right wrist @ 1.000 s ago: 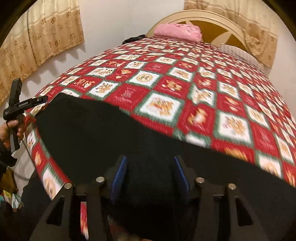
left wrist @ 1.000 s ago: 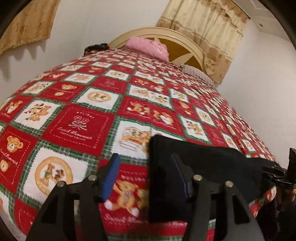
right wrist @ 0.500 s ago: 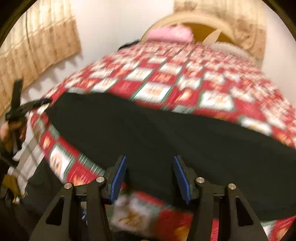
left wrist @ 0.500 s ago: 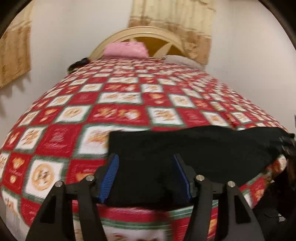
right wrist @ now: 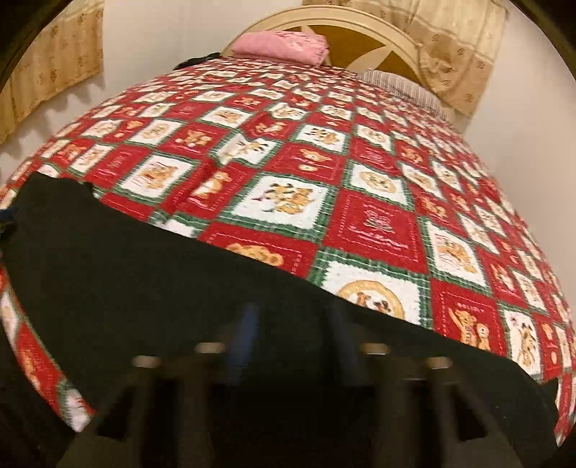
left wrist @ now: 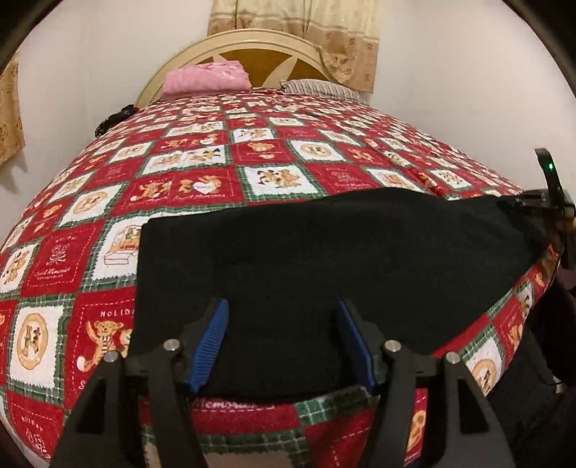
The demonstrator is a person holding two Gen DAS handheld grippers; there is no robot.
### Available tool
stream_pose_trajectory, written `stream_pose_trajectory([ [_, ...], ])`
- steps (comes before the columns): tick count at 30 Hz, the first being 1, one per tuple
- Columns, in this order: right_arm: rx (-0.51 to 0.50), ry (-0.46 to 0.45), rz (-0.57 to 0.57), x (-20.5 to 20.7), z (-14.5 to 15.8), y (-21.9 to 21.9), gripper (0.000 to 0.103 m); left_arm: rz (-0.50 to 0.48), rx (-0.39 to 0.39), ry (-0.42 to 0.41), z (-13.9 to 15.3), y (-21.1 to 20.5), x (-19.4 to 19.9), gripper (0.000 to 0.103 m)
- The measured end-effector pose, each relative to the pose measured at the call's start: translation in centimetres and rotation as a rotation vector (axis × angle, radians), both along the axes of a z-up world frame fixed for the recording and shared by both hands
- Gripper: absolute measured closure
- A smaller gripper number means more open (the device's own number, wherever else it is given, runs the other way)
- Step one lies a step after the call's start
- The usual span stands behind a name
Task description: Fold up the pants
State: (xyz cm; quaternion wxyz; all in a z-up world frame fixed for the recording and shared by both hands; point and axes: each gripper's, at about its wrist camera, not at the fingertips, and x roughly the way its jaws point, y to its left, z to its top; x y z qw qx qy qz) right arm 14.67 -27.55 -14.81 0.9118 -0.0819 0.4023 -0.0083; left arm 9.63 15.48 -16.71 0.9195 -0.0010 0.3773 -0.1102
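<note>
The jaws of the left gripper stand wide over the near edge of the black pants, not pinching yet. The right gripper is blurry; its jaws have just been closing over the pants, grip unclear. The pants lie flat across the near end of the bed, so this looks like the grab step, and next both must pinch and lift together.

A big bed is seen ahead of the hand-held gripper, covered by a red, white and green blanket with teddy bears. At the far end, a pink folded cloth and a striped pillow are laid by the round headboard. Yellow curtains are hung behind.
</note>
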Motion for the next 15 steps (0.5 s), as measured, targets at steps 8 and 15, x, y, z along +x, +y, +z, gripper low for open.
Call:
stream_pose_trajectory([
  [8,0.025,-0.001,-0.078,0.9,-0.2,-2.1,0.097,-0.013,-0.004,-0.016,-0.2,0.1,-0.5,0.037],
  [15,0.007,-0.081,-0.023,-3.3,1.9,0.4,0.081,-0.041,-0.069,-0.005,1.5,-1.1,-1.3,0.036],
])
